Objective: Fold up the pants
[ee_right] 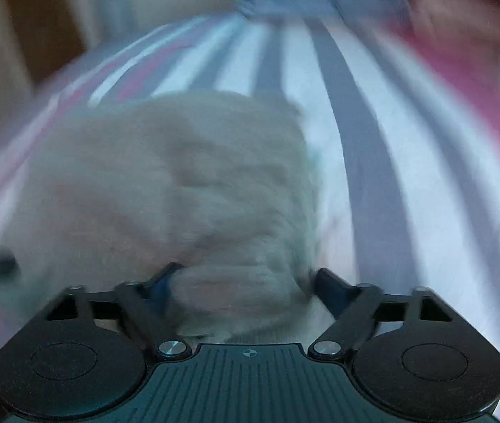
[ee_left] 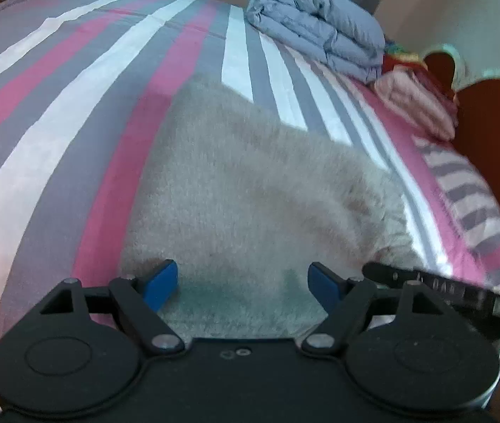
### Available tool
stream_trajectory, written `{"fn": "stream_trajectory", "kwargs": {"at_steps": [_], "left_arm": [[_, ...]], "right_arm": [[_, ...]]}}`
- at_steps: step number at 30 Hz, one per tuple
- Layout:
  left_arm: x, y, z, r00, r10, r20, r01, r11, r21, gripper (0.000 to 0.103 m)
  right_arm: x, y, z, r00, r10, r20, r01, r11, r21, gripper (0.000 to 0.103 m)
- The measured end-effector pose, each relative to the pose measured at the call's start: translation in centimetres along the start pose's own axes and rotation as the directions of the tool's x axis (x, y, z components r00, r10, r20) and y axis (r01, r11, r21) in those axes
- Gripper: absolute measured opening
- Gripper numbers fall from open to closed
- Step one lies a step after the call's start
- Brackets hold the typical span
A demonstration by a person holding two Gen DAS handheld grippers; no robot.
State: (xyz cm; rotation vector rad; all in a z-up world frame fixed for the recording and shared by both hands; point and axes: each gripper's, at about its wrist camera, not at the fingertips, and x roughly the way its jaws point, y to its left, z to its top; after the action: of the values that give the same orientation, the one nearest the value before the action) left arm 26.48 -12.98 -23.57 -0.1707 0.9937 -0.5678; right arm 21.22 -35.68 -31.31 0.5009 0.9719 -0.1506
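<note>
Striped bedding [ee_left: 56, 112] in pink, grey and white covers a bed that fills both wrist views. On it lie the pants [ee_left: 250, 183], a fuzzy pale grey-beige garment folded into a thick, roughly rectangular bundle near the middle of the bed.

From the left wrist view, the left claw [ee_left: 243, 282] hovers over the near edge of the pants with its blue-padded fingers [ee_left: 160, 283] spread wide apart; fabric shows between them, but the pads do not press on it. At the right of this view, part of the other black tool [ee_left: 440, 287] reaches in just beside the pants.

From the right wrist view, heavily blurred, the right claw [ee_right: 244, 283] is also spread wide, with a bunched fold of the pants lying between its fingers. Whether a pad touches the cloth cannot be told through the blur.

Further back on the bed sits a folded blue-grey quilt [ee_left: 320, 28]. Beside it lies a folded pink cloth [ee_left: 415, 105], and nearer the bed's right edge a grey-and-white striped cloth [ee_left: 468, 194]. A brown wooden headboard [ee_left: 493, 130] rises behind them.
</note>
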Motion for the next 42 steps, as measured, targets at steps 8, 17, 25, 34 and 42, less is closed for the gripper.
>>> {"fn": "stream_trajectory", "kwargs": {"at_steps": [8, 17, 25, 34, 42], "left_arm": [[-1.3, 1.0, 5.6, 0.996, -0.001, 0.087, 0.006, 0.999, -0.051, 0.072], [7.6, 2.1, 10.7, 0.999, 0.043, -0.013, -0.044, 0.998, -0.045, 0.072], [10.3, 4.9, 10.5, 0.996, 0.078, -0.045, -0.084, 0.985, -0.151, 0.063], [0.8, 3.9, 7.2, 0.997, 0.070, 0.044, -0.065, 0.992, -0.104, 0.074], [-3.0, 0.1, 2.6, 0.969, 0.236, 0.071, -0.237, 0.971, 0.009, 0.085]], "right_arm": [[-6.3, 5.1, 2.8, 0.967, 0.034, 0.251, 0.022, 0.976, -0.216, 0.084], [1.6, 8.3, 4.7, 0.988, -0.016, 0.154, 0.067, 0.942, -0.330, 0.084], [5.5, 1.1, 1.5, 0.999, -0.042, 0.030, 0.046, 0.984, -0.172, 0.103], [-1.0, 3.8, 0.6, 0.981, -0.028, 0.189, 0.076, 0.966, -0.248, 0.103], [-6.3, 6.3, 0.2, 0.976, 0.065, 0.209, -0.023, 0.980, -0.199, 0.103]]}}
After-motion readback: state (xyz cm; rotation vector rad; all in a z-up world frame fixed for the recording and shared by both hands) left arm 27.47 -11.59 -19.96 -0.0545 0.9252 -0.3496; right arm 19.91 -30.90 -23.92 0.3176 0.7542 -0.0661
